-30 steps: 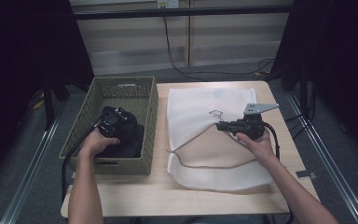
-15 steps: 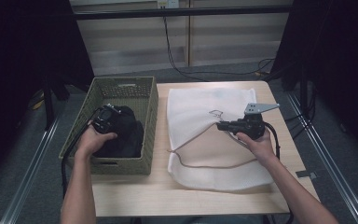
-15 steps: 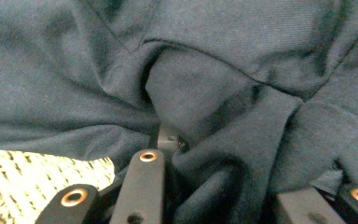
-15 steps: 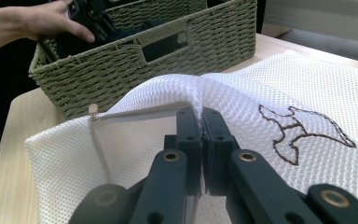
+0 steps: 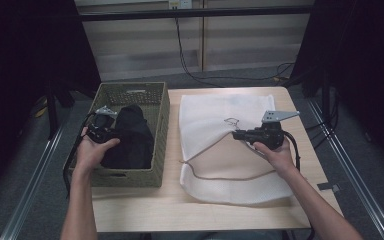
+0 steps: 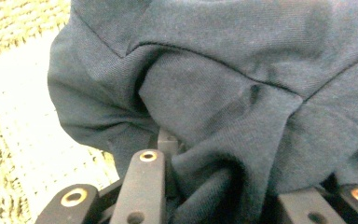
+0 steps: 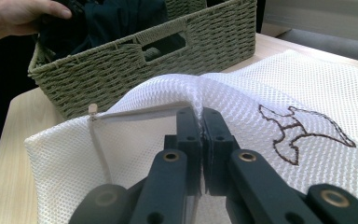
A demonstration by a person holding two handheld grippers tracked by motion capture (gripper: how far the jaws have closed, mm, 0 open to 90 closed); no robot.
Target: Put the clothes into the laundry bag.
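One woven basket (image 5: 157, 115) stands on the left half of the wooden table (image 5: 145, 210), and one white mesh laundry bag (image 5: 215, 110) lies flat on the right half, just beside the basket. One dark garment (image 5: 132, 137) is in the basket, bunched up and partly raised above the rim. The bag carries one small brown embroidered figure (image 7: 303, 133) and one drawstring cord (image 5: 220, 175) that loops across its lower part. There are two grippers, one in each hand.

The left gripper (image 5: 111, 129) is at the basket's left side. In the left gripper view its jaws are nearly closed and pinch a thick fold of the dark garment (image 6: 223, 107), whose cloth wells up between and over them; the basket's woven wall (image 6: 9, 23) shows behind.

The right gripper (image 5: 237, 134) is over the middle of the laundry bag. In the right gripper view its two jaws are pressed together on the top layer of mesh (image 7: 200, 88) near the bag's open edge, lifting it into a ridge, so that the mouth gapes toward the basket (image 7: 168, 51). The lower layer rests on the table. The left hand (image 7: 14, 16) shows at the basket's far corner.
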